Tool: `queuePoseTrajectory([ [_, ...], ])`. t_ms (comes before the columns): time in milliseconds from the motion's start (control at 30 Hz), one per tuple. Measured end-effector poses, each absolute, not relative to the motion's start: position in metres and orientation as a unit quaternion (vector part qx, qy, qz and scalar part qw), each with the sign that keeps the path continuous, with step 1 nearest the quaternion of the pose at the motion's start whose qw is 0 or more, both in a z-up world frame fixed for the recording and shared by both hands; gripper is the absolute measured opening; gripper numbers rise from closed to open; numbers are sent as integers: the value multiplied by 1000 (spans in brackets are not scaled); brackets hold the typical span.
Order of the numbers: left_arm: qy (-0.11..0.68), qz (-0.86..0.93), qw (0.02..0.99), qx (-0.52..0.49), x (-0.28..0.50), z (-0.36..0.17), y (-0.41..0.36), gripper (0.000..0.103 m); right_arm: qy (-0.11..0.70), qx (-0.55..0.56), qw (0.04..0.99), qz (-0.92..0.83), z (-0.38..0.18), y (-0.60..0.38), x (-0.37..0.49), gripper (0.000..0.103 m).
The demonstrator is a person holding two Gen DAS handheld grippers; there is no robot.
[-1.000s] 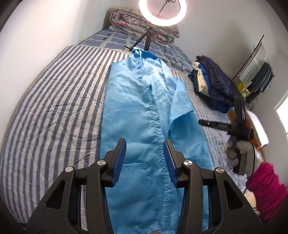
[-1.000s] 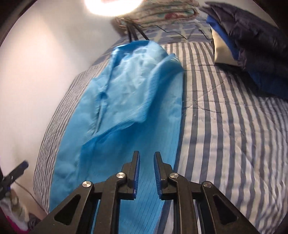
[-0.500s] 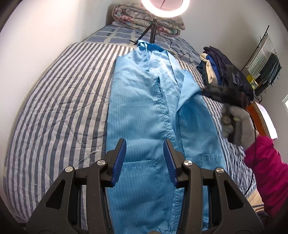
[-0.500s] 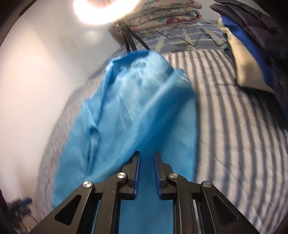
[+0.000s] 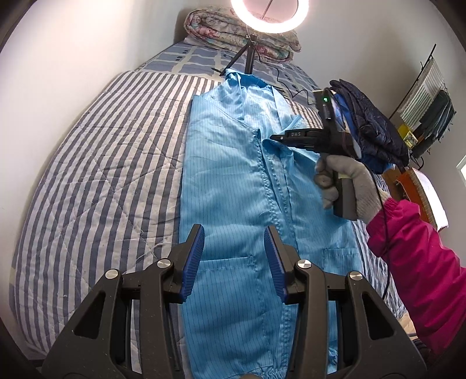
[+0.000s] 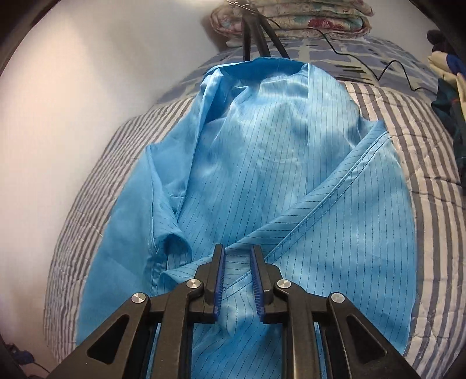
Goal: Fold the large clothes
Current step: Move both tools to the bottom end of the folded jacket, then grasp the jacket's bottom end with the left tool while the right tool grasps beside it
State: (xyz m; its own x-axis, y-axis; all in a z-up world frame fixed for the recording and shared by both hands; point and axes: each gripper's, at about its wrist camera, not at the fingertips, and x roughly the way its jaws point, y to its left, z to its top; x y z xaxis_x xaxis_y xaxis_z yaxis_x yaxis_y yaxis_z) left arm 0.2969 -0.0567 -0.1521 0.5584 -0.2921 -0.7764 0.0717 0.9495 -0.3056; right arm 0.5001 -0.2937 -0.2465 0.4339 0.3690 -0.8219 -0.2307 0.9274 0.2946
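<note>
Our right gripper (image 6: 237, 272) hides whether it pinches the blue coat (image 5: 233, 180); our left gripper (image 5: 234, 259) hovers above, released.

A light blue pinstriped garment (image 6: 262, 163) fills the middle of the frame, spread along a bed with a grey-and-white striped cover (image 6: 431, 180). At lower centre the right gripper (image 6: 237, 271) has a fold of its fabric bunched between the jaws, which stand narrowly apart. Black tripod legs (image 6: 256, 32) and a folded floral quilt (image 6: 305, 17) sit at the top edge.
</note>
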Motion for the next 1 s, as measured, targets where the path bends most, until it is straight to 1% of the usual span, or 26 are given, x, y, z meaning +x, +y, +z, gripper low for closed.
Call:
queuePoseTrajectory([
  [133, 447, -102, 881, -119, 285, -140, -49, 42, 474, 91, 856, 186, -208, -311, 468, 28],
  [167, 445, -101, 882, -118, 283, -139, -47, 47, 470, 92, 858, 187, -199, -315, 459, 29],
  [200, 443, -103, 882, -120, 279, -138, -44, 54, 460, 89, 863, 187, -184, -320, 442, 29],
  [267, 444, -105, 881, -126, 272, -138, -38, 58, 449, 88, 868, 190, -163, -327, 415, 32],
  [400, 463, -100, 868, -148, 258, -150, -21, 58, 438, 78, 874, 196, -131, -343, 339, 35],
  [500, 482, -91, 854, -173, 246, -164, -8, 58, 448, 81, 870, 190, -125, -352, 284, 35],
  [600, 502, -86, 838, -194, 235, -181, 0, 58, 457, 80, 866, 187, -128, -354, 229, 35],
  [633, 511, -84, 831, -203, 232, -188, 2, 58, 462, 77, 864, 183, -132, -355, 214, 39],
  [667, 517, -84, 826, -210, 228, -194, 2, 58, 468, 75, 862, 180, -136, -359, 207, 44],
  [733, 538, -91, 807, -228, 222, -210, 1, 58, 487, 61, 853, 177, -152, -357, 180, 48],
  [800, 554, -98, 785, -260, 217, -227, 1, 58, 504, 53, 844, 178, -168, -358, 163, 48],
  [833, 563, -99, 773, -275, 214, -237, 2, 58, 514, 53, 838, 177, -178, -359, 156, 51],
  [867, 570, -96, 765, -282, 211, -244, 1, 58, 521, 55, 834, 174, -184, -360, 152, 59],
  [900, 576, -90, 760, -286, 208, -251, 1, 58, 532, 61, 828, 167, -195, -364, 149, 63],
  [933, 580, -86, 757, -287, 205, -257, 0, 58, 539, 69, 823, 163, -204, -368, 147, 64],
  [1000, 579, -85, 756, -292, 201, -262, -1, 58, 561, 86, 808, 160, -219, -374, 145, 64],
])
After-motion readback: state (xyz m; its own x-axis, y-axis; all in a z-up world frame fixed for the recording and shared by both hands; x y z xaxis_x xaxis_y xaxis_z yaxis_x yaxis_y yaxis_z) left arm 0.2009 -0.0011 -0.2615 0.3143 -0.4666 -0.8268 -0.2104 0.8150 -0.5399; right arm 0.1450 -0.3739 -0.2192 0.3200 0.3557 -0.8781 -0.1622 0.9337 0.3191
